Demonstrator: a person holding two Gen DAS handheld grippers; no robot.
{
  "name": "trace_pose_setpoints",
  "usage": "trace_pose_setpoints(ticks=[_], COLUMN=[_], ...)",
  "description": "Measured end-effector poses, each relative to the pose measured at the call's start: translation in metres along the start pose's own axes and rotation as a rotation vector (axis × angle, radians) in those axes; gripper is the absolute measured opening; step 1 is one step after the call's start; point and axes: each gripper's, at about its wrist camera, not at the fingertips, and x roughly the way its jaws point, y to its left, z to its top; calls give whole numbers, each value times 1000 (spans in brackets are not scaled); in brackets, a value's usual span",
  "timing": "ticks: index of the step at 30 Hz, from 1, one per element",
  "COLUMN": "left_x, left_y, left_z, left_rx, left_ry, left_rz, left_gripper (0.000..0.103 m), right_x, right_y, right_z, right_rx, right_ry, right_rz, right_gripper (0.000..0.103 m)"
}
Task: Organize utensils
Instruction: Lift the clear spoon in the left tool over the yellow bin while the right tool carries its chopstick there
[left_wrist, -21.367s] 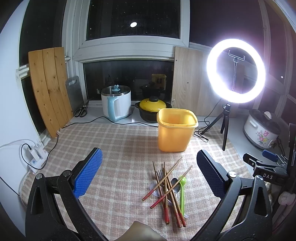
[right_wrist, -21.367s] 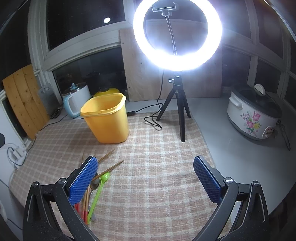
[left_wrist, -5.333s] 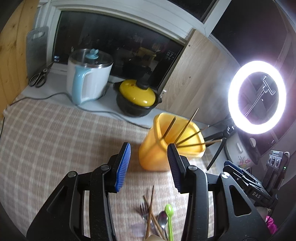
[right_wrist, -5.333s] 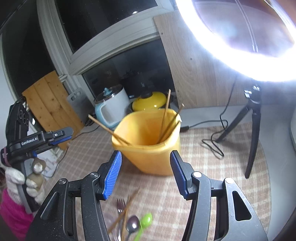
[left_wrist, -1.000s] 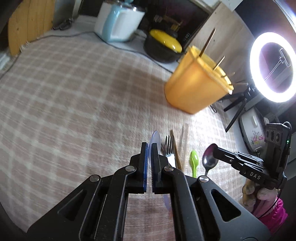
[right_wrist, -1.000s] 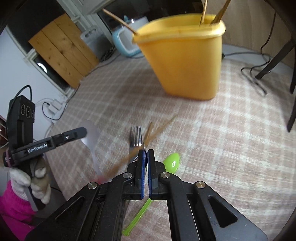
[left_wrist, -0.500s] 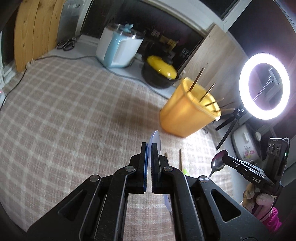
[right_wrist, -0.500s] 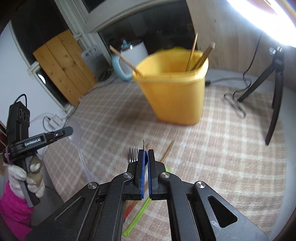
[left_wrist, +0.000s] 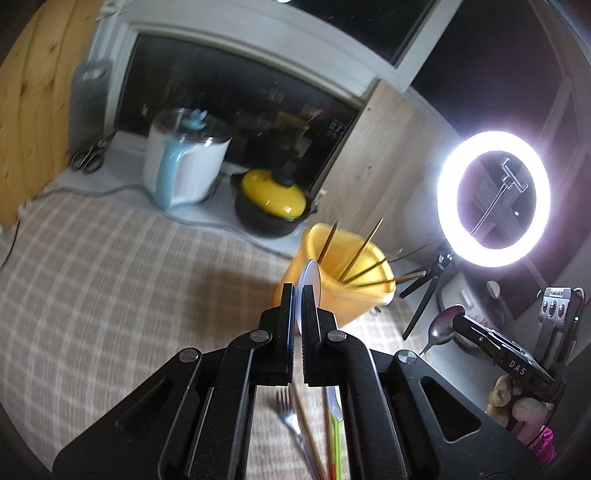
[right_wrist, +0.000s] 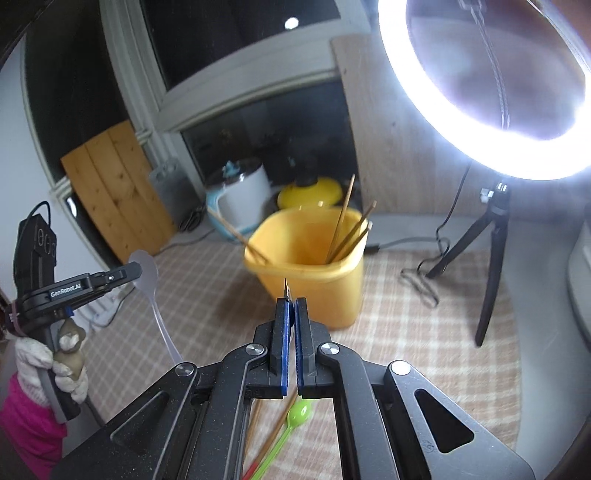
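Note:
My left gripper (left_wrist: 298, 291) is shut on a clear plastic spoon (left_wrist: 310, 275), held in the air before the yellow bin (left_wrist: 334, 295); the spoon also shows in the right wrist view (right_wrist: 147, 275). My right gripper (right_wrist: 291, 306) is shut on a metal spoon, seen edge-on (right_wrist: 286, 288); its bowl shows in the left wrist view (left_wrist: 445, 323). The yellow bin (right_wrist: 314, 291) holds several chopsticks (right_wrist: 341, 221). On the checked cloth lie a fork (left_wrist: 290, 413), a green spoon (right_wrist: 297, 413) and chopsticks (left_wrist: 308, 435).
A ring light on a tripod (right_wrist: 487, 266) stands right of the bin, with its cable (right_wrist: 417, 280) on the cloth. A white kettle (left_wrist: 184, 166) and a yellow-lidded pot (left_wrist: 273, 206) stand on the sill behind. Wooden boards (right_wrist: 107, 184) lean at the left.
Both grippers have risen from the cloth with their spoons and moved toward the yellow bin. Both stay shut.

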Motion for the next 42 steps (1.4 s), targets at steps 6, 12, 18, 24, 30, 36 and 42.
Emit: trace_pose_setpoints(ticks=[6,12,18,24,30,36,42], left_x=[13,31,54,80,101,121,130], left_y=[-21,-43,-58,-65,-66,-58,-50], left_z=[33,62,86,101,107,108,108], left_rx=[69,134,177,218,260,275,276], left_ry=[-39,-72,-92,-85,-73,-53,-44], left_rz=[-17,-31,-34,-3,30,76,110], left_gripper=[0,0,0,0,0,0,0], right_x=[-6,-9,-10,-6,1,21,43], right_y=[-2,-4,-3,-4,-8,-6,-8], right_z=[18,34,48,65,84,85,75], right_rx=[15,12,9,12,14,-17,-14], right_ry=[-56,-102,-144,-187,-234,-229,-172], right_rz=[-32,-64,-83,-99,-129,-182,-180], right_gripper=[2,2,2,2,2,2,2])
